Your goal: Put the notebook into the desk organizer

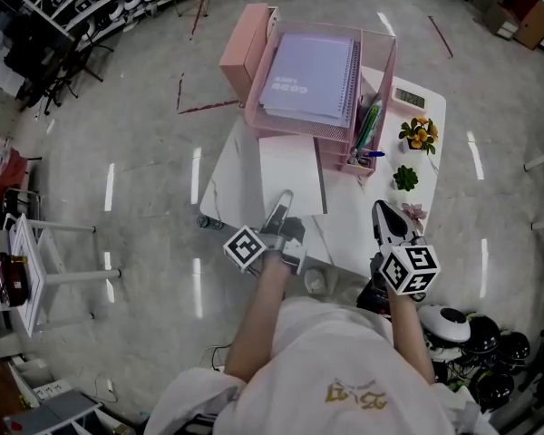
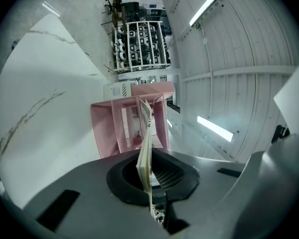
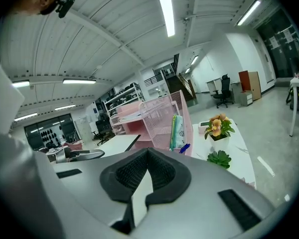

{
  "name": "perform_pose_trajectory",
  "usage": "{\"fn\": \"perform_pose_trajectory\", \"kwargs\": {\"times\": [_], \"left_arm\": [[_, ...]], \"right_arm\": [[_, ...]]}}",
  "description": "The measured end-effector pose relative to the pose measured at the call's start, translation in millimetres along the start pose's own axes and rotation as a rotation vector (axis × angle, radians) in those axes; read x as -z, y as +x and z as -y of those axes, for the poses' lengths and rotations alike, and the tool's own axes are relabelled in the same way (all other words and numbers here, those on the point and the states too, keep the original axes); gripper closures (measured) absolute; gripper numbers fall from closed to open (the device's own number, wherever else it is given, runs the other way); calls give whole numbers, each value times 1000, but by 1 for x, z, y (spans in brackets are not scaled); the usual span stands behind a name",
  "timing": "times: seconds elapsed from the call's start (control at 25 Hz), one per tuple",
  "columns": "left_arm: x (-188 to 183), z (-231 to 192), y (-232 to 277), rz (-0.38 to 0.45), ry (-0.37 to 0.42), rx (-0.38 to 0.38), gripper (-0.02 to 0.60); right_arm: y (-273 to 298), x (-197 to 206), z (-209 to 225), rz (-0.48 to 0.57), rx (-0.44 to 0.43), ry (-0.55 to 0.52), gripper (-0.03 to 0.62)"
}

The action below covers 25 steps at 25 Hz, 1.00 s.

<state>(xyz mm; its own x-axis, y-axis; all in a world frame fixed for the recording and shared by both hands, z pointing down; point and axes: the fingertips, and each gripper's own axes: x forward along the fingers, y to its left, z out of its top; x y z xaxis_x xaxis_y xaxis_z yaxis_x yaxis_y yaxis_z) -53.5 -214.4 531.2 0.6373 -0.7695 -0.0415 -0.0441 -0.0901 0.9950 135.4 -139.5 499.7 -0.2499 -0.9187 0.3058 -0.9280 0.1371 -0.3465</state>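
A white notebook point(image 1: 292, 172) lies on the white table point(image 1: 344, 220) just in front of the pink mesh desk organizer point(image 1: 381, 71). My left gripper point(image 1: 281, 205) is shut on the notebook's near edge. In the left gripper view the notebook point(image 2: 145, 148) stands edge-on between the jaws of the left gripper point(image 2: 147, 177), pointing at the organizer point(image 2: 109, 123). My right gripper point(image 1: 387, 217) hovers over the table's near right part, shut and holding nothing; its pads meet in the right gripper view point(image 3: 147, 156). A lavender spiral notebook point(image 1: 310, 75) rests on top of the organizer.
Pens point(image 1: 366, 125) stand in the organizer's right compartment. A potted yellow flower point(image 1: 419, 134), a small succulent point(image 1: 405, 178) and a small digital display point(image 1: 409, 97) sit along the table's right side. A pink box point(image 1: 245, 48) stands left of the organizer. Helmets point(image 1: 476, 333) lie on the floor.
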Motion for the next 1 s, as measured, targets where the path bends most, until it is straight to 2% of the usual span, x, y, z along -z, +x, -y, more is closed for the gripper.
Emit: {"fn": "perform_pose_trajectory", "kwargs": {"times": [1.0], "left_arm": [[-1,-18,44,13,-46,-12,555]], "right_arm": [[31,6,28,-65,-32,30,582]]}}
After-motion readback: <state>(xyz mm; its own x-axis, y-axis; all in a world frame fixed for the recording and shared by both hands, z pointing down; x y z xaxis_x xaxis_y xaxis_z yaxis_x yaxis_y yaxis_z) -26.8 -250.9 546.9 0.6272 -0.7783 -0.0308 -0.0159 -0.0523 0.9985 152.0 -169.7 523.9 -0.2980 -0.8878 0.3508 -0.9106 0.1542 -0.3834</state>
